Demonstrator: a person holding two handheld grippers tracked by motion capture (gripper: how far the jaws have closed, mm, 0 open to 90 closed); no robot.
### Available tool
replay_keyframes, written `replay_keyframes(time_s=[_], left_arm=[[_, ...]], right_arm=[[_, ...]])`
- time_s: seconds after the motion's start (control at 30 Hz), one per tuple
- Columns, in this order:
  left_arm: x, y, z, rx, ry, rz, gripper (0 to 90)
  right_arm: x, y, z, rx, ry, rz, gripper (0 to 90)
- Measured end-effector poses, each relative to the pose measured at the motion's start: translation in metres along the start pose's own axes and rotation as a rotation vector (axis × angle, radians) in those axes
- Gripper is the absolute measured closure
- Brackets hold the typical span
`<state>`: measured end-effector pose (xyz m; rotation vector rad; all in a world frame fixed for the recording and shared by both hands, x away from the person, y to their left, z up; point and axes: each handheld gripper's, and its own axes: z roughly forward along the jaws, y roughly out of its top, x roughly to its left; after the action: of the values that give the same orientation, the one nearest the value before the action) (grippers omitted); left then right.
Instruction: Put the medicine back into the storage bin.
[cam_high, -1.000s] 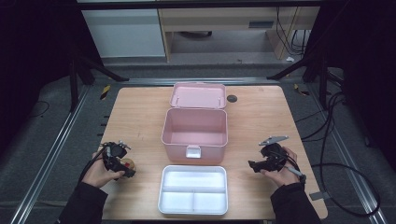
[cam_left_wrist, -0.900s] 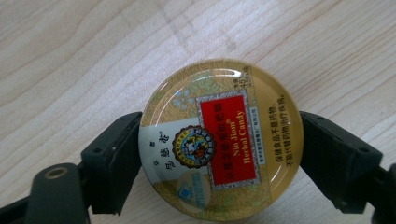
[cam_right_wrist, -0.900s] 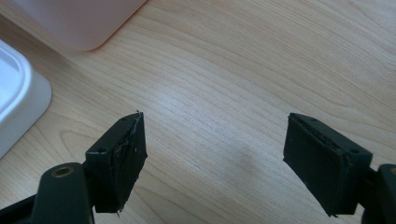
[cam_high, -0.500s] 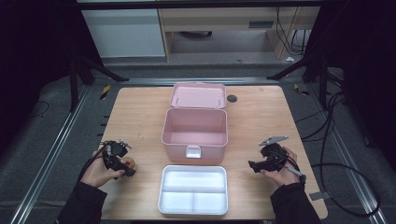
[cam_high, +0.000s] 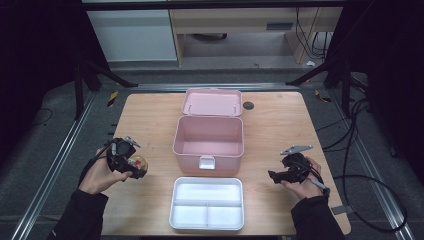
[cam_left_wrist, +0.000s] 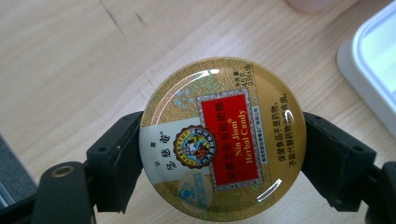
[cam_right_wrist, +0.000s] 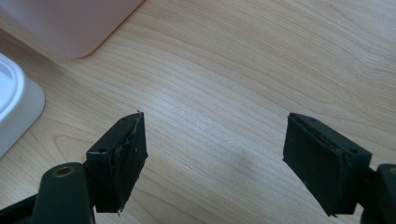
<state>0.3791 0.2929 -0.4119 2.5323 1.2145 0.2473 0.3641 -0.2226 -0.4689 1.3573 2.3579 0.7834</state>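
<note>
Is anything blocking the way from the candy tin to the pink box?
Nothing visible is. The left gripper holds the tin over bare table, left of the open, empty pink box. Its lid leans back, away from the tin.

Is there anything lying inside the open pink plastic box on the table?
No, the high view shows the open pink plastic box with a bare pink floor and nothing in it.

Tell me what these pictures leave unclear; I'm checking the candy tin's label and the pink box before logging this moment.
- Candy tin: left gripper view, bottom edge cut off by the frame; smallest print too fine to read.
- Candy tin in the high view: too small, partly behind the left gripper.
- Pink box: near inner wall hidden by its own rim in the high view.
- White tray: right gripper view, cut off at the left edge.
</note>
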Motion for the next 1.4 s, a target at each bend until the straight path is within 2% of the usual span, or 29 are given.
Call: replay_keyframes(time_s=[0.1, 0.13, 0.17, 0.2, 0.27, 0.33, 0.37, 0.43, 0.5, 0.57, 0.6, 0.63, 0.77, 0.8, 0.83, 0.9, 0.97, 1.03, 1.07, 1.1, 1.4], left_arm=[[0.002, 0.008, -0.014, -0.020, 0.000, 0.002, 19.9], [0.002, 0.015, -0.023, -0.033, 0.003, 0.009, 19.9], [0.002, 0.015, -0.023, -0.033, 0.003, 0.009, 19.9], [0.002, 0.023, -0.032, -0.045, 0.003, 0.015, 19.9], [0.001, 0.027, -0.036, -0.054, 0.000, 0.018, 19.9], [-0.001, 0.040, -0.046, -0.065, 0.003, 0.031, 19.9], [-0.001, 0.040, -0.046, -0.065, 0.003, 0.031, 19.9], [-0.003, 0.053, -0.053, -0.082, 0.001, 0.042, 19.9], [-0.003, 0.057, -0.055, -0.083, 0.003, 0.048, 20.0], [-0.006, 0.066, -0.058, -0.097, 0.006, 0.056, 20.0], [-0.009, 0.076, -0.060, -0.112, -0.004, 0.061, 19.9], [-0.009, 0.076, -0.060, -0.112, -0.004, 0.061, 20.0], [-0.016, 0.095, -0.063, -0.137, -0.015, 0.083, 19.9], [-0.020, 0.105, -0.062, -0.146, -0.020, 0.093, 20.0], [-0.020, 0.105, -0.062, -0.146, -0.020, 0.093, 19.9], [-0.025, 0.114, -0.060, -0.151, -0.020, 0.106, 19.9], [-0.032, 0.129, -0.056, -0.155, -0.027, 0.124, 20.0], [-0.034, 0.132, -0.055, -0.153, -0.030, 0.126, 20.0], [-0.039, 0.142, -0.050, -0.149, -0.035, 0.140, 20.0], [-0.039, 0.142, -0.050, -0.149, -0.035, 0.140, 20.0], [-0.064, 0.177, -0.033, -0.168, -0.049, 0.182, 20.0]], right_arm=[[0.000, 0.000, 0.000, 0.001, 0.001, -0.003, 21.5], [0.001, 0.000, 0.000, 0.001, 0.003, -0.003, 21.5], [0.001, 0.000, 0.000, 0.001, 0.003, -0.003, 21.5], [0.001, 0.000, -0.001, -0.001, 0.004, -0.005, 21.4], [0.001, 0.000, -0.001, -0.002, 0.006, -0.004, 21.5], [0.000, 0.000, -0.001, -0.002, 0.005, 0.002, 21.5], [0.000, 0.000, -0.001, -0.002, 0.005, 0.002, 21.5], [-0.001, 0.000, 0.000, 0.000, 0.003, 0.000, 21.5], [-0.001, 0.000, 0.000, 0.000, 0.000, 0.000, 21.5], [0.000, 0.000, 0.000, -0.001, 0.003, -0.001, 21.5], [0.000, 0.000, 0.000, -0.002, 0.004, -0.003, 21.5], [0.000, 0.000, 0.000, -0.002, 0.004, -0.003, 21.5], [0.000, 0.000, 0.000, 0.000, 0.003, -0.001, 21.5], [-0.001, 0.000, 0.000, 0.000, 0.003, -0.004, 21.5], [-0.001, 0.000, 0.000, 0.000, 0.003, -0.004, 21.5], [-0.001, 0.000, 0.000, -0.001, 0.005, -0.006, 21.5], [-0.001, 0.000, 0.001, -0.001, 0.005, -0.003, 21.4], [-0.001, 0.000, 0.001, -0.001, 0.006, -0.002, 21.4], [-0.001, -0.001, 0.001, -0.001, 0.008, -0.002, 21.5], [-0.001, -0.001, 0.001, -0.001, 0.008, -0.002, 21.5], [-0.002, -0.001, 0.002, -0.001, 0.016, -0.001, 21.5]])
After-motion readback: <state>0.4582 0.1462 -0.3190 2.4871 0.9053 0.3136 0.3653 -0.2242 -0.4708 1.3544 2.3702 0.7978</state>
